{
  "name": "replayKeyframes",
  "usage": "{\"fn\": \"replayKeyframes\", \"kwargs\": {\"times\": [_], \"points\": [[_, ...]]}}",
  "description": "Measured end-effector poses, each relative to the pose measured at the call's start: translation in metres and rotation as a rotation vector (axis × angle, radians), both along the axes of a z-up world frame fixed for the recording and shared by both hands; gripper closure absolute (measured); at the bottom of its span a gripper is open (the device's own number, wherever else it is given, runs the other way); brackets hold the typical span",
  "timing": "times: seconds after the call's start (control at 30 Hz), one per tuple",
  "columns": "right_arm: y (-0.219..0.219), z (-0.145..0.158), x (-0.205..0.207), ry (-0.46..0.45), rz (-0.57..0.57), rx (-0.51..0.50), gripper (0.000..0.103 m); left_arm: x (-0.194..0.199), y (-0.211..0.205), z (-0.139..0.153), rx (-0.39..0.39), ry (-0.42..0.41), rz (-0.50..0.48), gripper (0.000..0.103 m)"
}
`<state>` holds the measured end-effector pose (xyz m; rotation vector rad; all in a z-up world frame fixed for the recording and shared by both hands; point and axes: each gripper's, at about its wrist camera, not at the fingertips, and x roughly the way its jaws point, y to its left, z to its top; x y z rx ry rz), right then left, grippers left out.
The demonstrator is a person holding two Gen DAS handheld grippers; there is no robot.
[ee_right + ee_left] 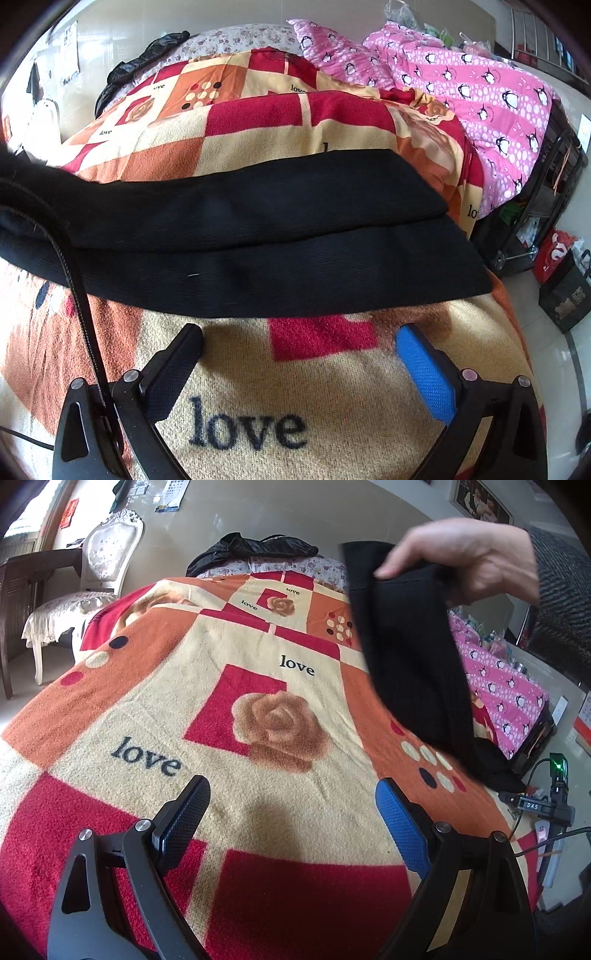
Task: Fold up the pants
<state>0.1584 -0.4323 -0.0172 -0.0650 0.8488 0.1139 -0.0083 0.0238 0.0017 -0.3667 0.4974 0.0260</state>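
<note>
Left claw [291,805], right claw [299,345] both agape

A bed is being covered by a red, orange and cream blanket [258,369] printed with roses and "love". Black pants [258,240] are being borne across it, legs side by side. A pink penguin-print quilt [480,92] and a dark garment [251,552] are being carried at its far end.

pants [258,236] lie across blanket [332,406] on bed | right claw [299,354] just before them | penguin quilt [480,96] behind, right | chair [99,565] far left
</note>
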Motion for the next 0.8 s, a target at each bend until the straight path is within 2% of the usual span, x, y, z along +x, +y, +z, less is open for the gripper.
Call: {"fn": "replayKeyframes", "kwargs": {"times": [0.8], "points": [[0.0019, -0.0011, 0.0002, 0.0, 0.0, 0.0, 0.0, -0.0012, 0.0051, 0.0005, 0.002, 0.031, 0.032, 0.011]]}}
